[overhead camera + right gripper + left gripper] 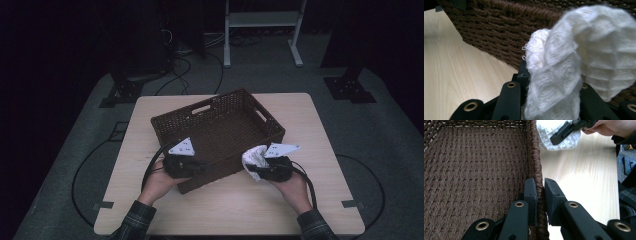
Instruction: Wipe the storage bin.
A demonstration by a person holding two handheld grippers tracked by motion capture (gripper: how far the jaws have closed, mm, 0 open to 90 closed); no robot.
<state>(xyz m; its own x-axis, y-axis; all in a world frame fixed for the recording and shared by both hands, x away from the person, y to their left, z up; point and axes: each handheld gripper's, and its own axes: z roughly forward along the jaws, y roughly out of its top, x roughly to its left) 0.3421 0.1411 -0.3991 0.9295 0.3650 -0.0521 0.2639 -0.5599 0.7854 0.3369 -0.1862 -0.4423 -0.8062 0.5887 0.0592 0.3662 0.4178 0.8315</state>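
A brown woven basket (220, 130) stands askew in the middle of the wooden table (225, 210). My left gripper (199, 167) is shut on its near wall. In the left gripper view the two jaws (540, 186) pinch the braided rim of the basket (474, 170), one inside and one outside. My right gripper (253, 169) holds a white waffle-knit cloth (254, 156) just outside the basket's near right corner. The cloth (576, 60) bunches up between the jaws of my right gripper (551, 82) and hides their tips, with the basket wall (499, 30) close behind. The basket holds nothing that I can see.
Bare tabletop lies in front of the basket and to its right (584, 182). Beyond the table stand a white metal frame (262, 20) and two black stand bases (125, 90) (350, 87). Cables run across the grey floor.
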